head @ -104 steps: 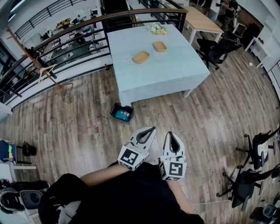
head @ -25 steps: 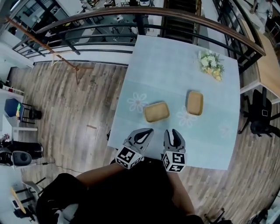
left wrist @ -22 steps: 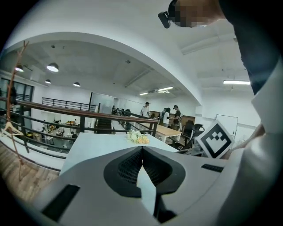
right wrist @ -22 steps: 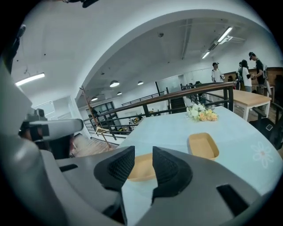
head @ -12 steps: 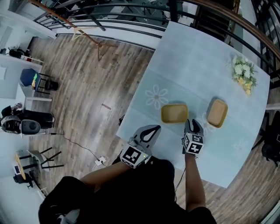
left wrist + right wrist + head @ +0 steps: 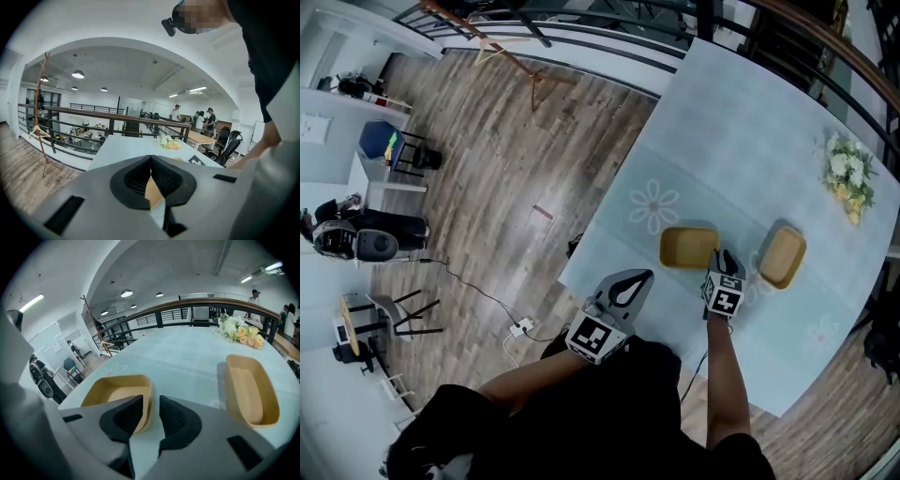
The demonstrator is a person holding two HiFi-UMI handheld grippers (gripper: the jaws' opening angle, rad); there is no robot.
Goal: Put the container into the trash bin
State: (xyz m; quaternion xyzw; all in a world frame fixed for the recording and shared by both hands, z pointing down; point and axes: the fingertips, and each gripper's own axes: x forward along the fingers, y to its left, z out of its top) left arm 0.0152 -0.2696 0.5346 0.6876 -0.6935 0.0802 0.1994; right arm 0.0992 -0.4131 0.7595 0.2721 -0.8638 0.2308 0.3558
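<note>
Since half a second ago my right gripper has pushed forward across the table and now sits between the two containers, while the left gripper has stayed back by the table's near edge, close to my body.

Wooden floor fills the left of the head view, and the pale blue table takes up the right. A bunch of flowers lies near its far right edge.

Two tan containers sit side by side on the cloth, apart from each other. The nearer container is the one I am working on; it is still on the table. The second container lies off to the right of my gripper.

In the right gripper view the fingers stand a little apart, and the nearer container's right-hand wall stands in the gap between them. They straddle it without clamping.

In the left gripper view the fingers meet at their tips and hold nothing.
</note>
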